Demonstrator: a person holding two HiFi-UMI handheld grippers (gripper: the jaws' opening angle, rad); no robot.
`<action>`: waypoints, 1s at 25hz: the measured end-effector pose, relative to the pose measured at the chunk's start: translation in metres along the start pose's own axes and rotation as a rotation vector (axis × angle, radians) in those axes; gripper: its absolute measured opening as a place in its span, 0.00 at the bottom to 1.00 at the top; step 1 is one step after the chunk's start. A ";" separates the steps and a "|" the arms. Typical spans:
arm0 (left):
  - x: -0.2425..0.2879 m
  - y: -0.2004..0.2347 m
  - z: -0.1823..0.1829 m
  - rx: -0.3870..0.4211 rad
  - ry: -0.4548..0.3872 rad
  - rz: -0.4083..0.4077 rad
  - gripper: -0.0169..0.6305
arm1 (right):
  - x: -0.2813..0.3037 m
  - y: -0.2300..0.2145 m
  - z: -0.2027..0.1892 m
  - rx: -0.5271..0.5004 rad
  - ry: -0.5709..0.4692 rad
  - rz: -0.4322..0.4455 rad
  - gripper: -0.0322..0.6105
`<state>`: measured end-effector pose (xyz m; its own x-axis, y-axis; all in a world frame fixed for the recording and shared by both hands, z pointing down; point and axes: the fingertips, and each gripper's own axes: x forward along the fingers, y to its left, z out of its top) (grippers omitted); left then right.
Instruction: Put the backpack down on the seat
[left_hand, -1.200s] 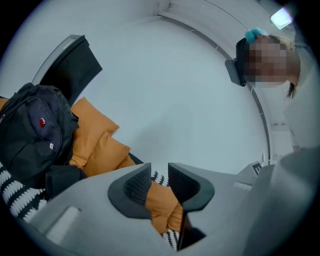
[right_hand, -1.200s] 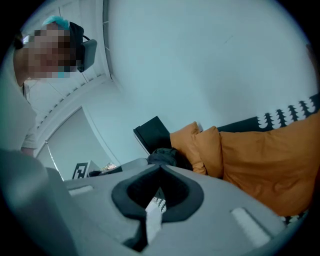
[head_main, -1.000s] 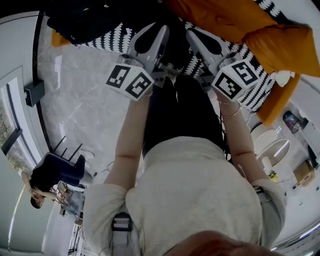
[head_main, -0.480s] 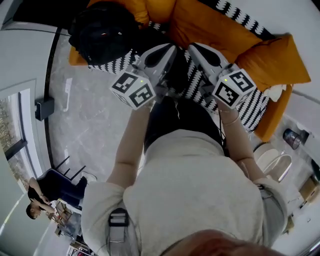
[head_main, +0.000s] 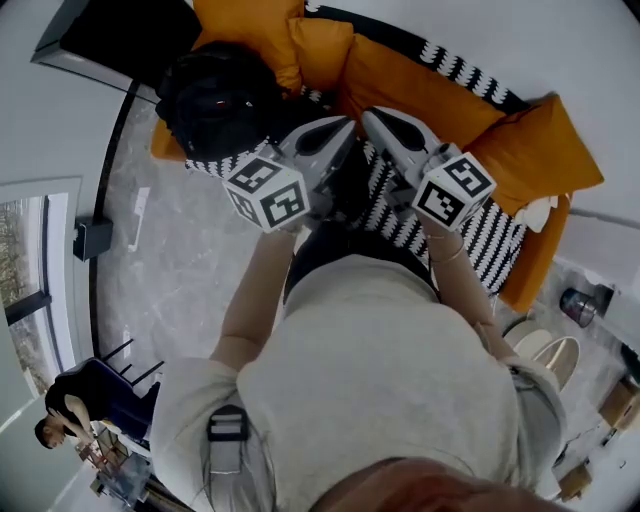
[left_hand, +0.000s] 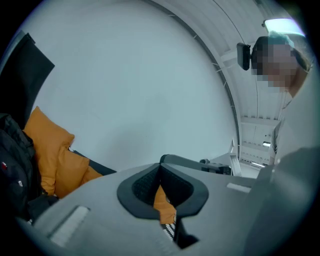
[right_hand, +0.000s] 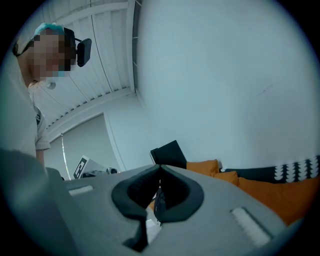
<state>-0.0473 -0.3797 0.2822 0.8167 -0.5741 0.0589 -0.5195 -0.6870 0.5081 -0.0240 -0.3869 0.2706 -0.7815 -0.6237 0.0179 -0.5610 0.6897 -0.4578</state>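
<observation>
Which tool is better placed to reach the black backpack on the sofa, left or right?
Left, probably: the left tool is nearer the backpack; the right tool is farther off. Both are shut.

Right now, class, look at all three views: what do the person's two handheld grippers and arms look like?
The left gripper and right gripper have smooth grey tapered shells; their grey jaws carry black ribbed pads around a rounded opening. Each bears a white cube with black square markers: left cube, right cube. The person wears a light short-sleeved top, forearms bare.
</observation>
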 end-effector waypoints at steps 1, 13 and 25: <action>-0.001 -0.002 0.004 0.005 -0.005 -0.001 0.04 | 0.000 0.003 0.003 -0.003 -0.003 0.005 0.05; -0.011 -0.015 0.033 0.027 -0.085 0.001 0.04 | -0.003 0.026 0.019 -0.042 -0.034 0.048 0.05; -0.017 -0.007 0.031 0.013 -0.111 0.054 0.04 | -0.003 0.037 0.012 -0.092 -0.002 0.084 0.05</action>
<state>-0.0656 -0.3789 0.2513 0.7553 -0.6553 -0.0098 -0.5656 -0.6593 0.4954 -0.0391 -0.3640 0.2431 -0.8262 -0.5631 -0.0189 -0.5164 0.7702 -0.3745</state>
